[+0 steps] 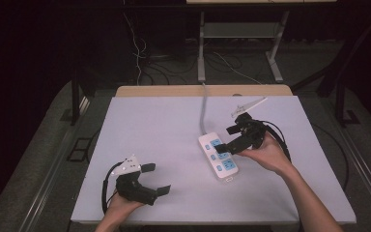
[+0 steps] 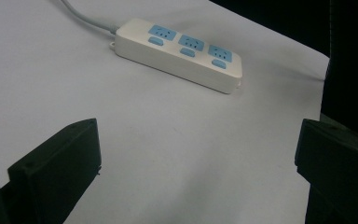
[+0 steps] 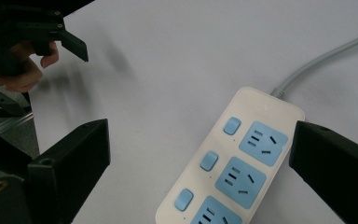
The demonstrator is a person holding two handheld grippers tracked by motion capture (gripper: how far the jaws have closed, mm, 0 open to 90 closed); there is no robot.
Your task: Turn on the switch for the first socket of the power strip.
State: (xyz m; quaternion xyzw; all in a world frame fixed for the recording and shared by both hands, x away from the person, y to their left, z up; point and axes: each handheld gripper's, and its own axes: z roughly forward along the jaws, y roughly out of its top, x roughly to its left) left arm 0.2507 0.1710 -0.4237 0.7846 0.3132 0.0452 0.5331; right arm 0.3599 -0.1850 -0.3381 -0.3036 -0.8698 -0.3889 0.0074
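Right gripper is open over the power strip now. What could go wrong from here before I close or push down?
1. The right gripper hangs open over the power strip; closing may press a blue switch instead of gripping the body.
2. The strip lies loose on the smooth white table, so it could slide.
3. Its grey cable may drag it back.

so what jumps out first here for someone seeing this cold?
The white power strip with three blue sockets, right of centre on the white table, its grey cable running off the far edge. The right gripper hovers open right over the power strip, jaws spread. The left gripper, also open, sits apart at the near left, holding nothing.
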